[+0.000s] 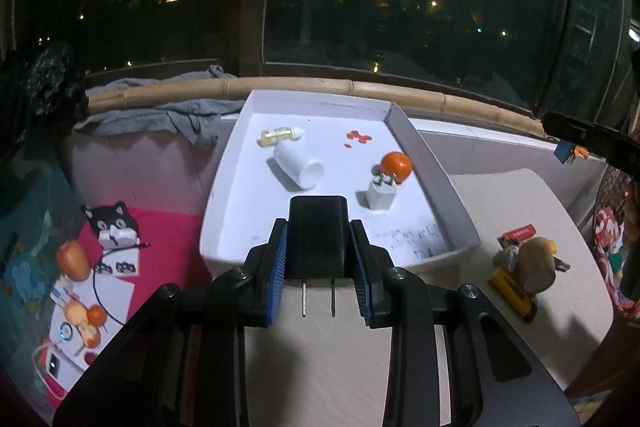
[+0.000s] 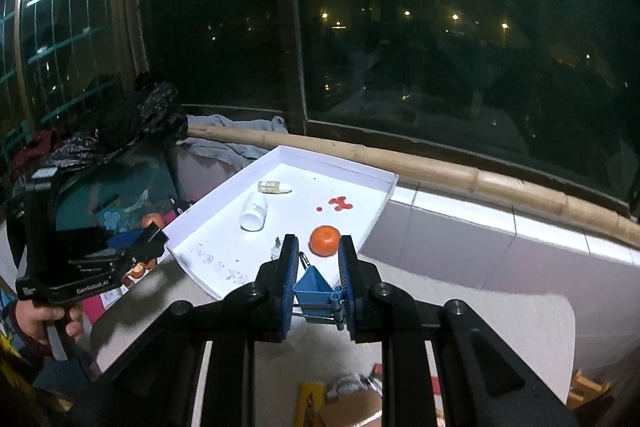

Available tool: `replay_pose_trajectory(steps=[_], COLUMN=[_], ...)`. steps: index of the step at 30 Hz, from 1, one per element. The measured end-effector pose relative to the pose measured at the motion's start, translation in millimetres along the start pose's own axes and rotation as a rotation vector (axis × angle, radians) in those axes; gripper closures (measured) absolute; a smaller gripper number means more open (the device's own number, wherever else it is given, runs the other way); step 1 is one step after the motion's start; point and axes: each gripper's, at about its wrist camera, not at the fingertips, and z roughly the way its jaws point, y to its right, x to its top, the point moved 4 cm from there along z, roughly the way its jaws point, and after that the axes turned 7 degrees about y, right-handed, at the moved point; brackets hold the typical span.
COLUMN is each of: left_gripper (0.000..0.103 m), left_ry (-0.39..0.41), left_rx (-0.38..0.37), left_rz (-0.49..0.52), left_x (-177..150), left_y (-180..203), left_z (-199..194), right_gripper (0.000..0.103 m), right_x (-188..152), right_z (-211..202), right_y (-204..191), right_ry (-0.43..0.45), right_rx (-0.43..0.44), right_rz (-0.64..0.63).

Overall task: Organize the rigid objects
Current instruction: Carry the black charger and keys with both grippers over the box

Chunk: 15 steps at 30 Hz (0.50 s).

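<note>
My left gripper [image 1: 320, 243] is shut on a black charger [image 1: 318, 227] with its two prongs pointing back, held over the near edge of the white tray [image 1: 424, 143]. In the tray lie a white bottle [image 1: 298, 163], a small yellow dropper bottle [image 1: 280, 135], an orange [image 1: 396, 165] and a white charger [image 1: 382, 193]. My right gripper [image 2: 318, 259] is shut on a blue binder clip [image 2: 316, 287], held above the table near the tray [image 2: 384, 195]. The orange [image 2: 325, 241] and white bottle [image 2: 253, 213] show there too.
Red spots [image 1: 358, 137] mark the tray floor. A pile of small items with a yellow box [image 1: 516, 291] lies on the table at right. A cat-shaped holder [image 1: 112, 225], fruit and papers lie at left. Grey cloth [image 1: 160, 115] drapes the bamboo rail.
</note>
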Motion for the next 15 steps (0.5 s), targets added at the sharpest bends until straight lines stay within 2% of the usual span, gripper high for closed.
replay_pose_trajectory(steps=[7, 15], left_gripper=[0.074, 0.074], left_ry=[0.019, -0.019], left_rx=[-0.009, -0.015], left_rz=[0.022, 0.004], left_x=[26.5, 54.8], left_y=[-9.3, -16.7], left_z=[14.4, 57.1], right_gripper=[0.084, 0.084], right_x=[13.6, 36.5], right_z=[27.3, 66.2], right_y=[-12.4, -16.9], right_ry=[-0.027, -0.062], right_rx=[0.005, -0.015], right_rz=[-0.037, -0.086])
